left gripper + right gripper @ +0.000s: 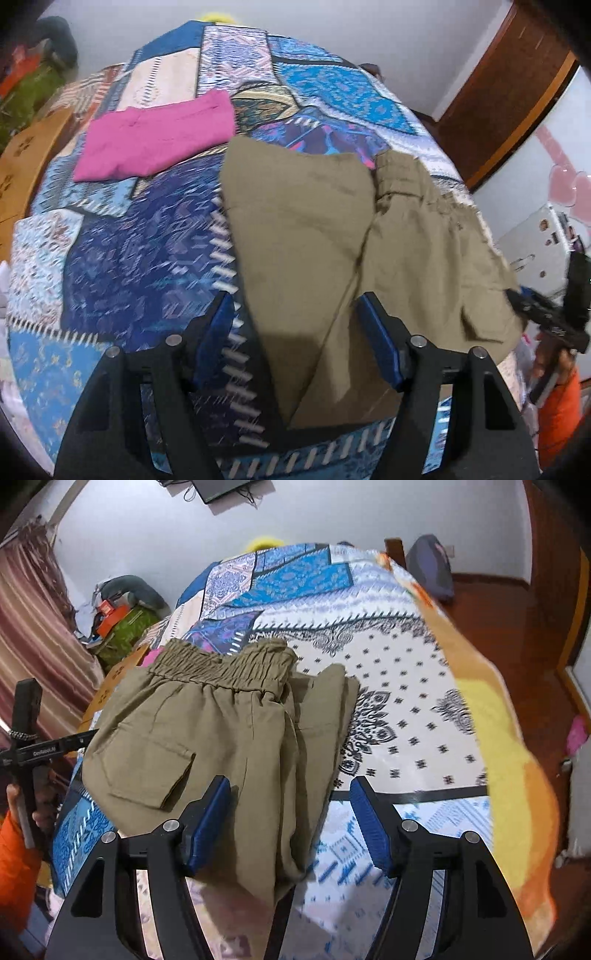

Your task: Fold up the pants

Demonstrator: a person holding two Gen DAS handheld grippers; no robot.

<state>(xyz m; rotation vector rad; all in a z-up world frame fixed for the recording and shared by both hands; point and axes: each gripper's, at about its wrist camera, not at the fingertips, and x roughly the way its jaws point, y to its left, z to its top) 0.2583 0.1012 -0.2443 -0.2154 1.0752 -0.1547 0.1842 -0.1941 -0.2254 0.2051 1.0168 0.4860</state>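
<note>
Jaws of the left gripper [295, 343] and the right gripper [290, 821] stand wide and hold nothing above the khaki cotton pants [221, 731], which lie partly folded on the patchwork bedspread [140, 240]. I judge another fold comes next; free room lies beyond, the folded pink garment [155, 140] apart.

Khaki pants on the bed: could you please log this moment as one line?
khaki pants: partly folded on bedspread | left claw: open | right claw: open | pink garment: folded
</note>
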